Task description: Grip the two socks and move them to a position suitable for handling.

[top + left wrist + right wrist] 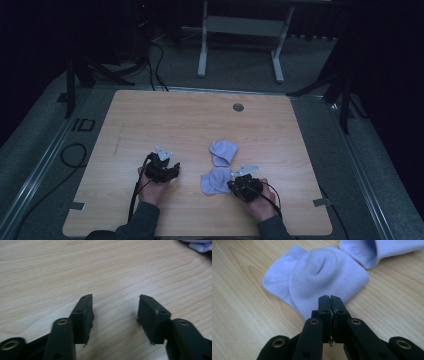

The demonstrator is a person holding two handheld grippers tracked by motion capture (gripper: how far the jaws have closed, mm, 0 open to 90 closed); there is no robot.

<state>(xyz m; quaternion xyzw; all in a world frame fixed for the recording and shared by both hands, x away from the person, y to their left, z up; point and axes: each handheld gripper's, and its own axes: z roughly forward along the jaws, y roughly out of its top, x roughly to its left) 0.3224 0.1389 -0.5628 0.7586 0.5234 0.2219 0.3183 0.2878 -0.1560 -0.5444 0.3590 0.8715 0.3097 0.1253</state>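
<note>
The tabletop [150,120] looks like pale wood laminate, smooth, with a fine printed grain and a soft sheen. A small grey round insert [238,107] sits flush in it. The near sock [322,277] is soft knit cloth, pale lilac, matt, with a finely ribbed cuff; the far sock [382,250] looks the same. The right claw [330,298] and left claw [115,300] are matt black plastic with slightly rough edges and brass-coloured metal rivets at the joints
</note>
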